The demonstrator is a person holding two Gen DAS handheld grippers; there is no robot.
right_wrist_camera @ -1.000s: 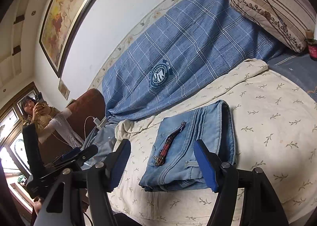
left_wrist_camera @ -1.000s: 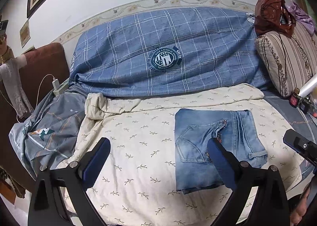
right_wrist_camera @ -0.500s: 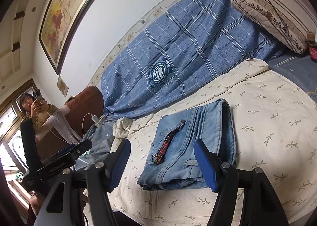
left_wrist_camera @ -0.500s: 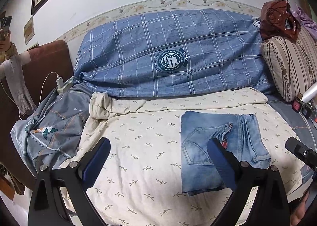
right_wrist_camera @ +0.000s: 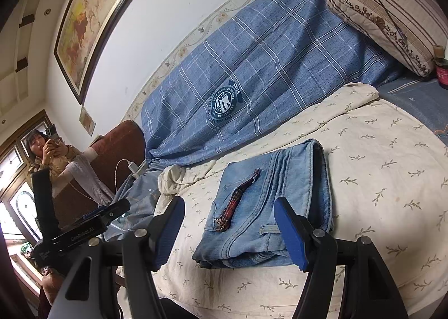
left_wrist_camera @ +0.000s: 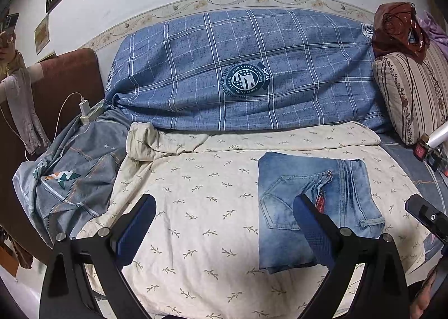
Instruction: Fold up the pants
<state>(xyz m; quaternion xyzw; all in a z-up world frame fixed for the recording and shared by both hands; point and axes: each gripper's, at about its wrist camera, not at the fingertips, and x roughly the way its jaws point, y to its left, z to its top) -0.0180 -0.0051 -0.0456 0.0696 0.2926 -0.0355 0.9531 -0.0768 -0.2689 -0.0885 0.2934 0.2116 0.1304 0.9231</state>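
Jeans (left_wrist_camera: 316,207) lie folded into a compact, roughly square stack on the cream leaf-print blanket (left_wrist_camera: 201,207), toward its right side, in front of the blue checked cover (left_wrist_camera: 252,67) along the wall. A pocket and belt loop face up, and a red patterned strip (right_wrist_camera: 238,201) lies across the top layer. The left gripper (left_wrist_camera: 224,229) hangs above the blanket with its jaws spread and nothing between them; its right finger merely overlaps the jeans in view. The right gripper (right_wrist_camera: 229,223) is likewise released and empty, held off the near edge of the stack. Folding looks essentially finished, with both tools clear of the cloth. If anything remains, it is likely a last check: squaring a loose edge or pressing the stack flat, which calls for a light touch so the layers do not slide apart.
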